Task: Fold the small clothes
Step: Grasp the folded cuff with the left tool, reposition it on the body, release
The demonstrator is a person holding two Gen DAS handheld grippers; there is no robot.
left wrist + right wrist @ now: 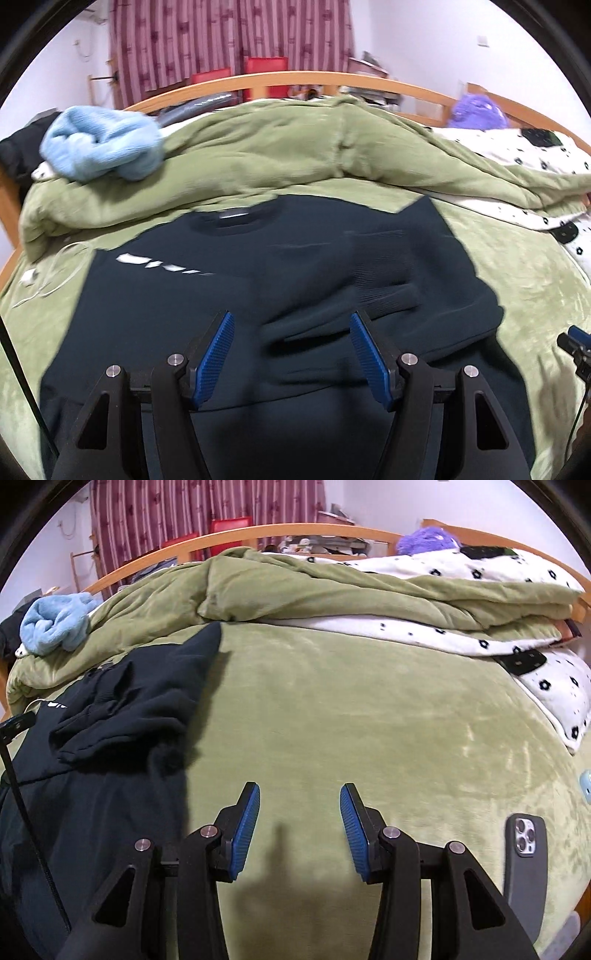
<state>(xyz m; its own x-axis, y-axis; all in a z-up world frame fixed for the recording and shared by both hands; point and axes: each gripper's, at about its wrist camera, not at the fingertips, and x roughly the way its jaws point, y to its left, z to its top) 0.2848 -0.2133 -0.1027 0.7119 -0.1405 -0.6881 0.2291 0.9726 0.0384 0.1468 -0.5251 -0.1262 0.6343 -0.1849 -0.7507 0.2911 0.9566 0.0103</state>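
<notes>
A dark navy shirt (221,295) lies flat on the green blanket (517,295), collar toward the far side and a white logo (162,264) on its chest. One sleeve (388,280) is folded in across the body. My left gripper (291,315) hovers just over the shirt's middle, open, with nothing pinched between its blue pads. In the right wrist view the same shirt (110,720) lies to the left with the sleeve bunched on top. My right gripper (300,786) stands open over bare green blanket (369,720), beside the shirt's right edge.
A heaped green quilt (295,158) and a white flower-print blanket (554,690) lie behind the shirt. A light blue garment (103,147) sits on the far left. A phone (526,849) rests at the right, a white cable (48,280) at the left. The wooden bed rail (295,79) rings the far side.
</notes>
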